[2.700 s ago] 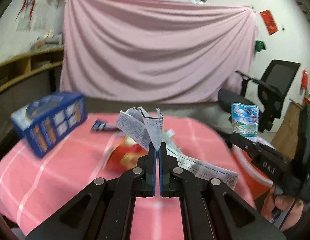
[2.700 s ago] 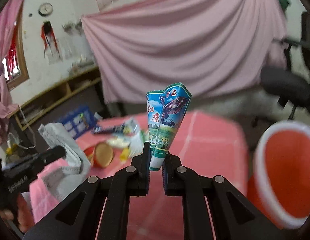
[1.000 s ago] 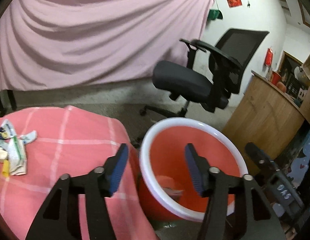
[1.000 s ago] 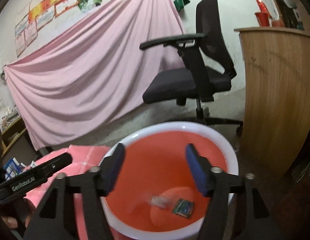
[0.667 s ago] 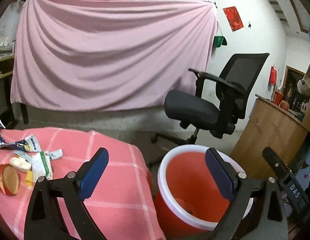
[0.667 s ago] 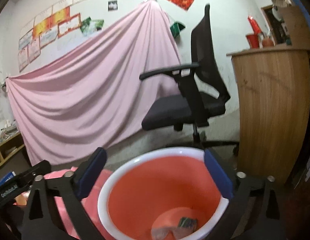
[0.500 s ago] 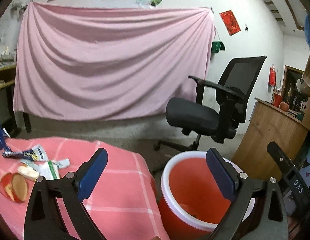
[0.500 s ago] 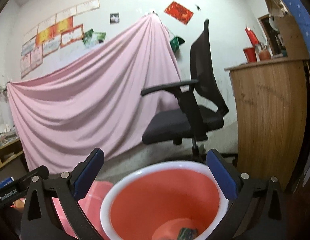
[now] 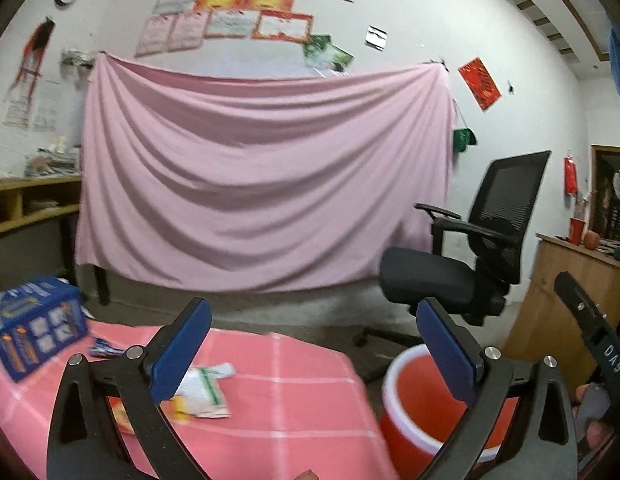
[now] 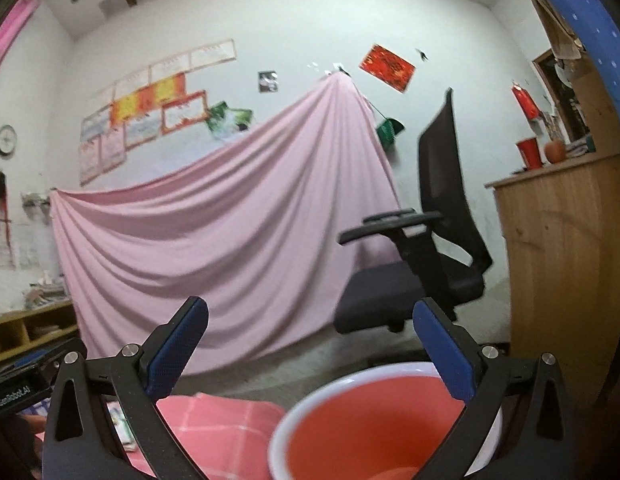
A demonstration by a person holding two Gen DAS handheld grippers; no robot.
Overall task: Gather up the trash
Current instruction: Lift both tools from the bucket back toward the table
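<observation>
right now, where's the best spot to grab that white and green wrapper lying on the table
Probably the white end of the white and green wrapper that points toward the far side of the pink table. It lies flat and crumpled, so come from above with the open left gripper and pinch a raised fold rather than a flat part.

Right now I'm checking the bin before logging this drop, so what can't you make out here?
- Orange bin bottom: right wrist view, cut off by the lower edge.
- Same bin, left wrist view: its near wall and a gripper finger hide its floor.
- Wrappers on the pink tablecloth: print blurred.
</observation>
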